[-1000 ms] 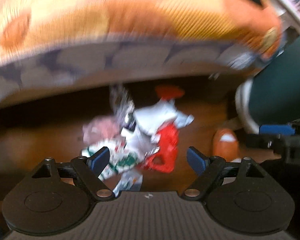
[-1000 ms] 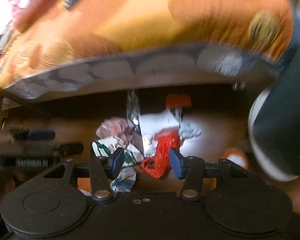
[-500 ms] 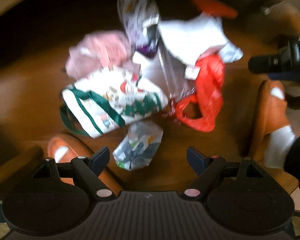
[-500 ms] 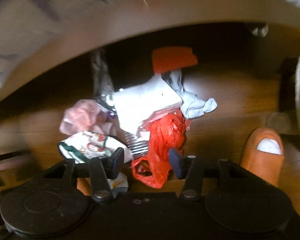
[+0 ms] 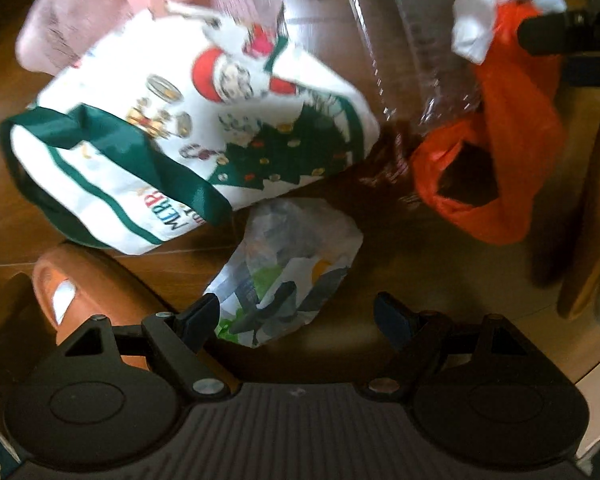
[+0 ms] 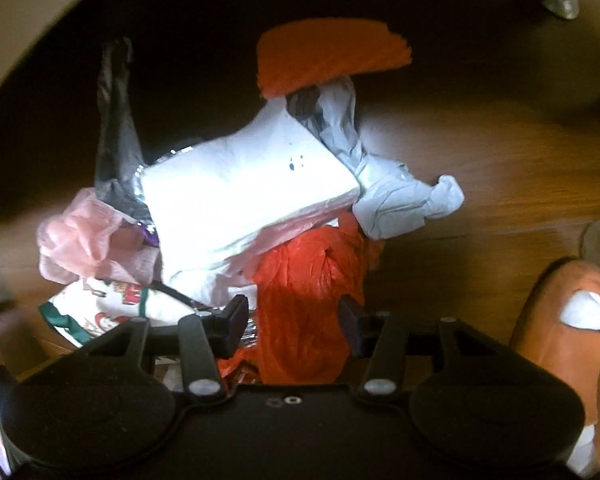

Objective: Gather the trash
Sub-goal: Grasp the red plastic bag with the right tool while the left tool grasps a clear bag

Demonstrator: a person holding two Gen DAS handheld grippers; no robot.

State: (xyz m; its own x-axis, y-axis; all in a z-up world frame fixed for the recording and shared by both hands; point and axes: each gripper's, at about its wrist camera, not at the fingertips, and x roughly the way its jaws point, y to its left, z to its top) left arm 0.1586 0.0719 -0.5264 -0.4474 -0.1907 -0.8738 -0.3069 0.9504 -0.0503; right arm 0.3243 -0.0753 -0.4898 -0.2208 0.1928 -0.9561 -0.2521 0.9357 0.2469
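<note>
A heap of trash lies on the wooden floor. In the left wrist view a crumpled printed wrapper (image 5: pixel 290 266) sits just ahead of my open left gripper (image 5: pixel 296 314), partly between its fingers, pads apart from it. Behind it lie a Christmas-print bag (image 5: pixel 188 132), a clear plastic tray (image 5: pixel 416 52) and a red plastic bag (image 5: pixel 496 152). In the right wrist view my right gripper (image 6: pixel 294 322) hangs open over the red plastic bag (image 6: pixel 308 292), its fingers straddling it without pressing. White paper (image 6: pixel 240 196), a pink bag (image 6: pixel 84 240) and a grey bag (image 6: pixel 400 196) lie beyond.
Orange slippers stand on either side of the heap: one (image 5: pixel 80 300) at the lower left of the left wrist view, one (image 6: pixel 564 320) at the right of the right wrist view. An orange fuzzy piece (image 6: pixel 328 56) lies in the dark under the furniture behind the heap.
Both grippers have dropped from in front of the orange cushion down close to the trash heap and tipped downward. The trash now fills both views. Both stay open.
</note>
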